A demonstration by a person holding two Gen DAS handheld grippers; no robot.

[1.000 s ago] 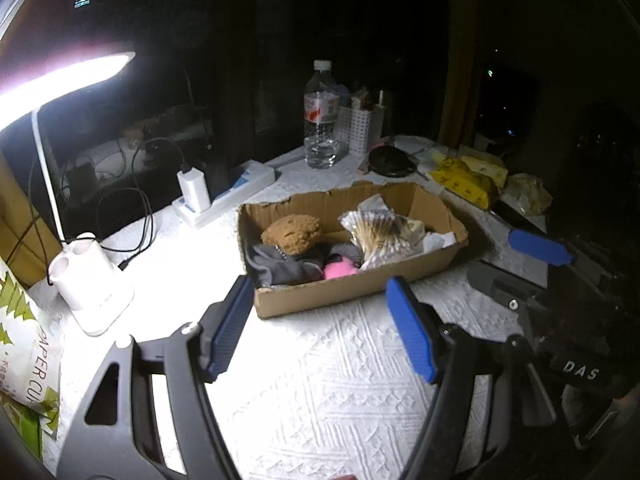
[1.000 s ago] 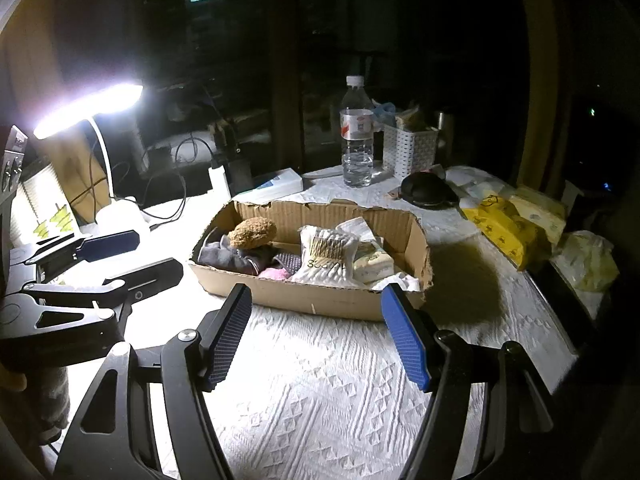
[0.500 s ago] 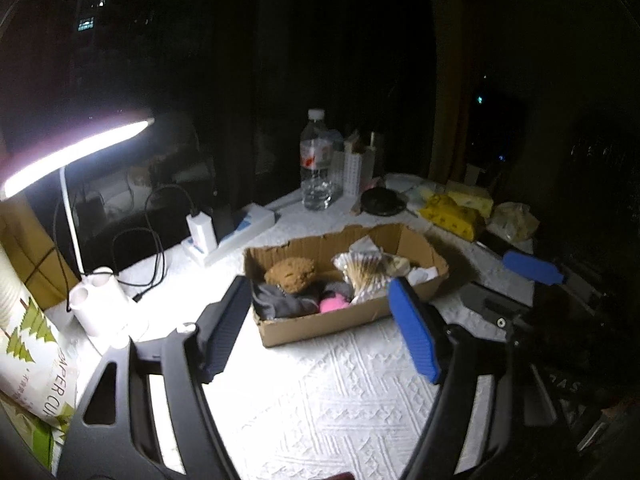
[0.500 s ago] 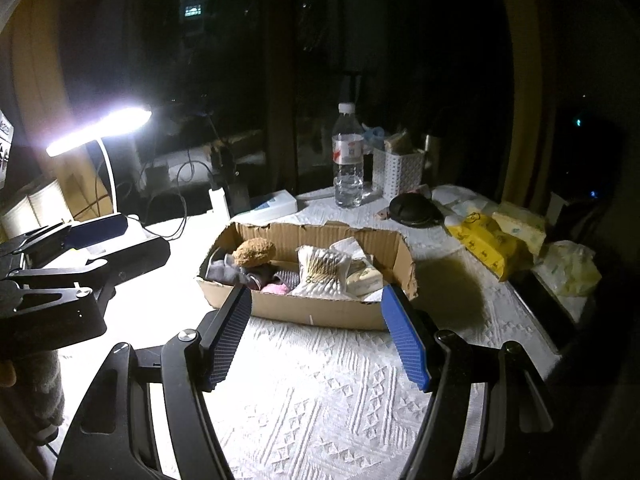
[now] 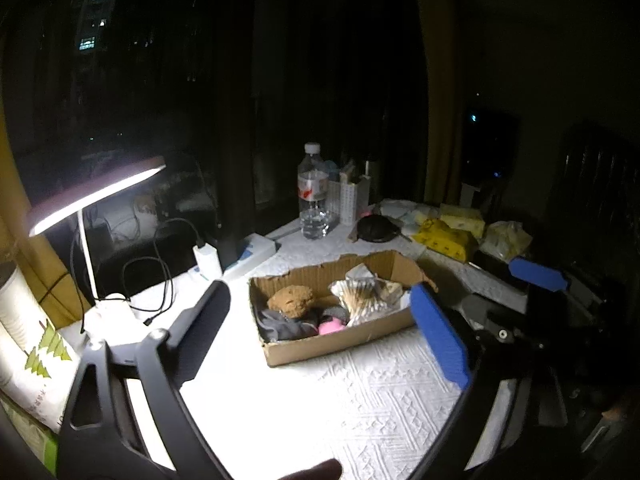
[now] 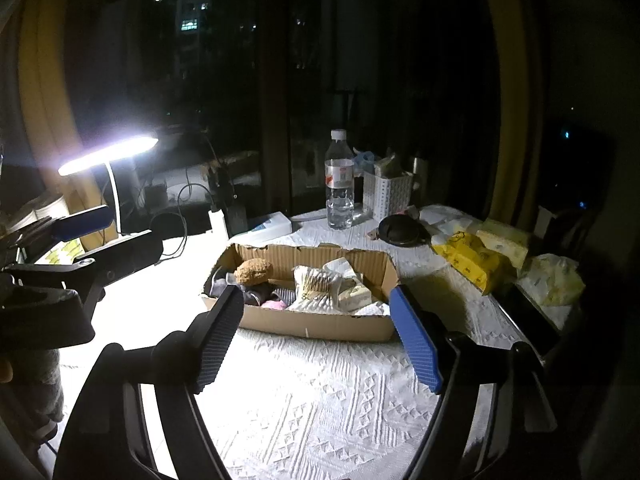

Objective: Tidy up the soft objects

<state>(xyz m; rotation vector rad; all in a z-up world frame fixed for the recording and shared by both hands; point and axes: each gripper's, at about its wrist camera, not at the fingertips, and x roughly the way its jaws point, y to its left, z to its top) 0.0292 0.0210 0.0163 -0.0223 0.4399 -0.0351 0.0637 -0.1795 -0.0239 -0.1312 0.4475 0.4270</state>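
Both grippers off the desk (image 6: 320,400), nothing gripped. Left gripper (image 5: 324,328) fingers spread wide & opening, empty; right gripper (image 6: 316,336) same, jaws opening, nothing betw. them. Cardboard box (image 6: 320,324) sits mid-desk ahead of both, on white textured cloth. In it: brown plush (image 6: 253,271) at left over grey cloth (image 5: 280,326), pink item (image 5: 331,326) near front wall, swab pack (image 6: 316,286) centre-right. Lamp (image 6: 108,154) lit at left; bottle (image 6: 339,184) behind box, yellow packs (image 6: 468,260) to right.
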